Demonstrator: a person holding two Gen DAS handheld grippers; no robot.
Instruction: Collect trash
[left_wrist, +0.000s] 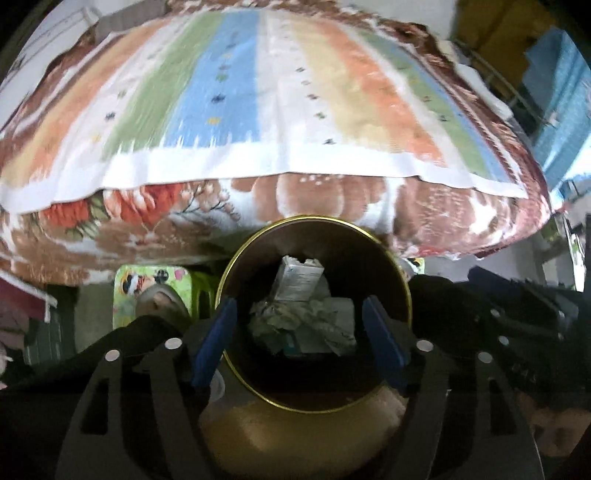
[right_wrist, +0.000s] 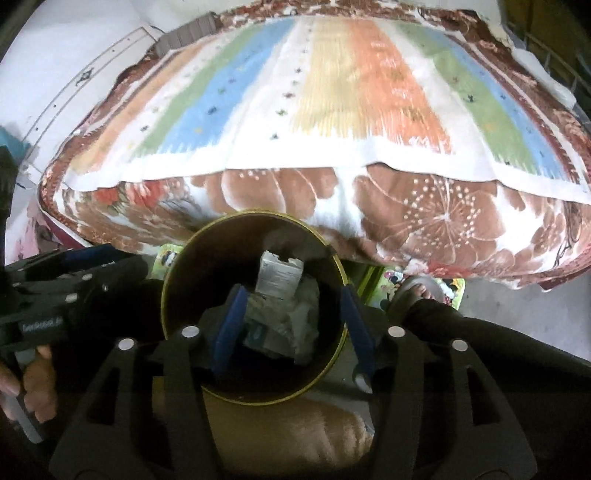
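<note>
Showing no legible txt: carton (left_wrist: 297, 281) in bin (left_wrist: 400, 280).

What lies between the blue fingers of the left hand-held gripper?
In the left wrist view, the left hand-held gripper frames the open bin, with crumpled paper and a small carton inside. Nothing is gripped.

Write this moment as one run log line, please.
stage: trash dropped | left claw: open, empty | right claw: open, empty | bin: holds small box, crumpled paper | bed: behind bin
</note>
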